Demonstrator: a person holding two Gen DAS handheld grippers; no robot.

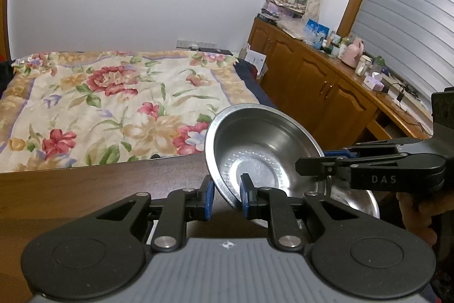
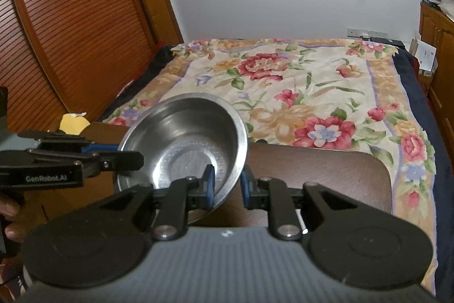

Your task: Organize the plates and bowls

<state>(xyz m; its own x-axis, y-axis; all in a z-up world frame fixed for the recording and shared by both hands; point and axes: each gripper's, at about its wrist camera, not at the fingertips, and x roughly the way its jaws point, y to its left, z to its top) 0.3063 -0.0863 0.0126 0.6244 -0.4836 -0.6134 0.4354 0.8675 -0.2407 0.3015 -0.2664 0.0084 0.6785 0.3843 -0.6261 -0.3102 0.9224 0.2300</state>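
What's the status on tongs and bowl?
Left tongs and right tongs both straddle bowl rim, opposite sides. Bowl tilted over a second bowl on table. Nothing in the way.

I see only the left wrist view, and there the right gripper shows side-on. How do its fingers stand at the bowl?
Observer: The right gripper straddles the rim: one finger is inside the bowl, the other outside. I cannot tell if they clamp.
Operator: What is beyond the left gripper?
Observer: A yellow thing by the far left corner of the table.
Operator: And behind that?
Observer: A slatted wooden door.
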